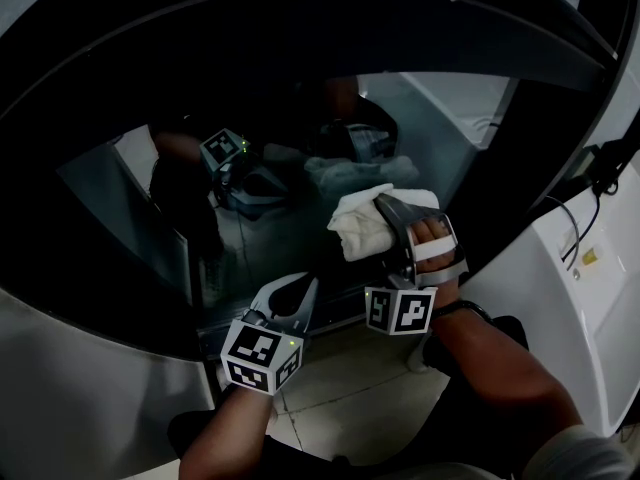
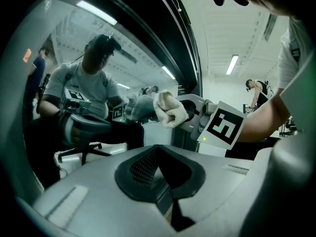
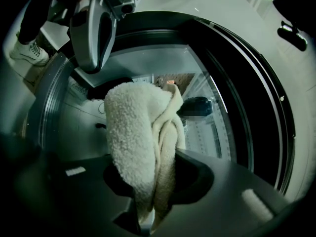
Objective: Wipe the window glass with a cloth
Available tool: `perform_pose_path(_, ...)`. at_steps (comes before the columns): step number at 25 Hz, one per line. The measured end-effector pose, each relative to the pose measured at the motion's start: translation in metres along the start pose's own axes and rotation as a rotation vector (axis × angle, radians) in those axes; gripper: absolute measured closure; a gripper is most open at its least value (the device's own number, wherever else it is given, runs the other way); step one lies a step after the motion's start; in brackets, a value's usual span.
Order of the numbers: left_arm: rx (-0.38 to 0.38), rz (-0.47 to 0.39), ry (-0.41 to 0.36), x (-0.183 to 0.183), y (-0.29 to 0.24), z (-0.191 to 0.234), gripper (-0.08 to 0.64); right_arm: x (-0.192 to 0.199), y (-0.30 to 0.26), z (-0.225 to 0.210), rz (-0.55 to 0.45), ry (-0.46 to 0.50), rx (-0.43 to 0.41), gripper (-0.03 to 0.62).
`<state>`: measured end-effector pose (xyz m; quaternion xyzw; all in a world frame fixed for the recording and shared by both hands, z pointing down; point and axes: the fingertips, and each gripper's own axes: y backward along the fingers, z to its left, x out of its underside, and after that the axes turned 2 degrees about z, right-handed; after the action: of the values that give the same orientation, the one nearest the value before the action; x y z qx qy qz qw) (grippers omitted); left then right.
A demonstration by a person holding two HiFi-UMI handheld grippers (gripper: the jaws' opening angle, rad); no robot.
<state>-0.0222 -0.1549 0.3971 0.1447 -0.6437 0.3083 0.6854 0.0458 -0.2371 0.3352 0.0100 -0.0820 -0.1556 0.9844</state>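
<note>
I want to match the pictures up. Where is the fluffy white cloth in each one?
Head view: the fluffy white cloth sits right of the middle, in front of the dark glass.
Left gripper view: just above the middle.
Right gripper view: it fills the centre, pinched in the right gripper.
Shared landmark: the black curved window frame arcs through all three.

Right hand-held gripper (image 1: pixel 388 208): window glass (image 1: pixel 270 218) straight ahead, with the cloth (image 1: pixel 358 226) in between, so no way forward. Bare glass is open to its left and above, up to the dark curved frame (image 1: pixel 300 28). Tight on its right: frame edge, then a white panel (image 1: pixel 575 308) with a cable (image 1: pixel 568 230). Left hand-held gripper (image 1: pixel 303 286) sits below-left, near but apart. Open room beneath both, down to the floor (image 1: pixel 350 388).
</note>
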Motion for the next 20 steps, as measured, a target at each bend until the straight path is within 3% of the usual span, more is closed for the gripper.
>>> perform_pose_path(20, -0.009, 0.043, 0.011, -0.009, -0.003, 0.002, 0.543, 0.003, -0.004, 0.011, -0.013, -0.041, -0.041, 0.477)
